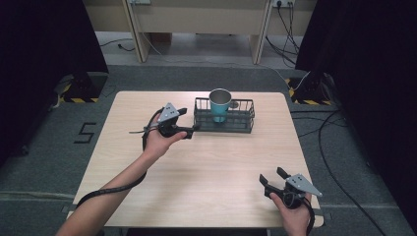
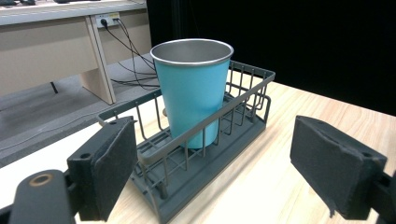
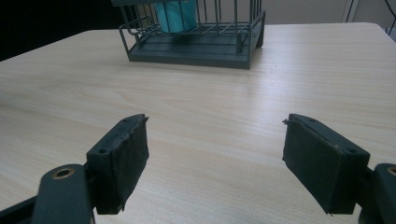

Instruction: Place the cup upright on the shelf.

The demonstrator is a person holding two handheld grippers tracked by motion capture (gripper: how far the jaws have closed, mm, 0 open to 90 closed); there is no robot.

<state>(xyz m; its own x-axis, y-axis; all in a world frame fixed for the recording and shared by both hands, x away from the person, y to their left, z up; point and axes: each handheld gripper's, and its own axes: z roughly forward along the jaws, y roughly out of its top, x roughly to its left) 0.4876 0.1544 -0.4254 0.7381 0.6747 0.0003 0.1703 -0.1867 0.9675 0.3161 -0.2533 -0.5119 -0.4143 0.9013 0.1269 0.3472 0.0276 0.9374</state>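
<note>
The left tongs [image 1: 191,129] stand released, jaws spread wide with nothing between them, at the near-left end of the wire basket [image 1: 224,116]. In the left gripper view the pads [image 2: 112,163] straddle that end of the basket: one pad sits just beside its corner rail and the other is well clear over bare wood, so nothing is gripped yet.

The basket is a dark grey wire rack with a solid base, standing at the far middle of the bench [image 1: 196,172]. Its long axis runs left to right across the bench, and the left tongs face it end-on, looking along that axis. Inside it a teal metal cup [image 1: 220,104] stands upright, mouth up, its steel rim rising well above the basket's top rail; it sits a little left of the basket's middle, on the side toward the left tongs.

The right tongs [image 1: 273,178] are also released and hold nothing, resting near the near-right corner of the bench, well apart from the basket. They point toward it across bare wood.

The left hand is plainly the nearer one; judging by its position, the next move would be closing on the basket's end rail or reaching over it for the cup.
</note>
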